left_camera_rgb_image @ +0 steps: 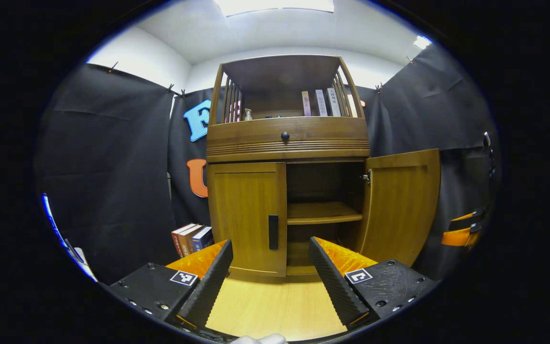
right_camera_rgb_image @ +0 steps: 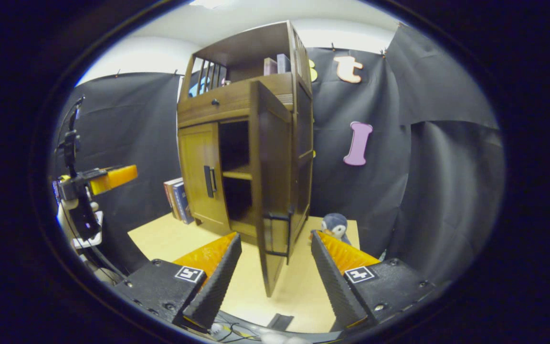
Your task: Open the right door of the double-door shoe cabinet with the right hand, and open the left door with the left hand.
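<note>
**Mia:** Is the shoe cabinet [left_camera_rgb_image: 287,162] open yet?

**Ben:** Half of it. In the left gripper view the right door [left_camera_rgb_image: 401,205] is swung out wide, over at about 3 o'clock. You can see a bare wooden shelf [left_camera_rgb_image: 322,212] inside.

**Mia:** And the other one?

**Ben:** The left door [left_camera_rgb_image: 247,217] is flat and closed. Its dark handle [left_camera_rgb_image: 273,231] sits right by the middle edge, near 6 o'clock of the cabinet front.

**Mia:** So what is left to do?

**Ben:** I think just the left door. The right hand's part looks done.

**Mia:** What is the left gripper [left_camera_rgb_image: 270,282] doing?

**Ben:** Its two fingers are spread apart with nothing between them. It points at the closed door but is not touching it.

**Mia:** And the right gripper [right_camera_rgb_image: 275,274]?

**Ben:** Spread apart too, and holding nothing. In the right gripper view the right door's edge stands up at 12 o'clock from it, with the door handle [right_camera_rgb_image: 277,234] just past the fingers. I cannot see them touching it.

**Mia:** Anything else around?

**Ben:** Some books [left_camera_rgb_image: 191,237] stand on the table [left_camera_rgb_image: 275,310] beside the cabinet at 9 o'clock. A little stuffed penguin [right_camera_rgb_image: 336,225] sits by the cabinet's other side.
</note>
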`<move>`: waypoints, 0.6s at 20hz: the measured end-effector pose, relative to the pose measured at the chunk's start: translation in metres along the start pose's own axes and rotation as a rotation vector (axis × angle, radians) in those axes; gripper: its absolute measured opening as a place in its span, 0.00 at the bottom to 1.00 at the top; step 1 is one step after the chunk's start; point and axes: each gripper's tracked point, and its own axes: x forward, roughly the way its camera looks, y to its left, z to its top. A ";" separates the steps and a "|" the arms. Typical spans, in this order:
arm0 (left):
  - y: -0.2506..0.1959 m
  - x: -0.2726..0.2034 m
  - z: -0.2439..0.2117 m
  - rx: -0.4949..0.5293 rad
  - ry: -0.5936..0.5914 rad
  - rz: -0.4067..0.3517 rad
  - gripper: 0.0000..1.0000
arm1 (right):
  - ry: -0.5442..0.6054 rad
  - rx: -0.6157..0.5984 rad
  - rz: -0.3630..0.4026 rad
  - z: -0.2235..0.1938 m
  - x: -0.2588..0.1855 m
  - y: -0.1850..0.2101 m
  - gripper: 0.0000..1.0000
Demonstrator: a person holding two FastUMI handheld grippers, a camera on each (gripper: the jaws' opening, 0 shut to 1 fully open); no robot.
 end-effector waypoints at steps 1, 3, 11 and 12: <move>0.011 0.009 -0.002 -0.001 0.012 -0.006 0.96 | -0.006 0.011 -0.025 0.005 0.002 0.011 0.93; 0.032 0.029 -0.007 -0.009 0.019 -0.028 0.96 | -0.023 0.033 -0.065 0.013 0.007 0.038 0.93; 0.082 0.106 -0.057 -0.031 0.061 -0.126 0.94 | -0.058 0.124 -0.316 0.014 0.053 0.107 0.93; 0.082 0.117 -0.065 -0.016 0.071 -0.134 0.94 | -0.051 0.144 -0.336 0.012 0.056 0.111 0.93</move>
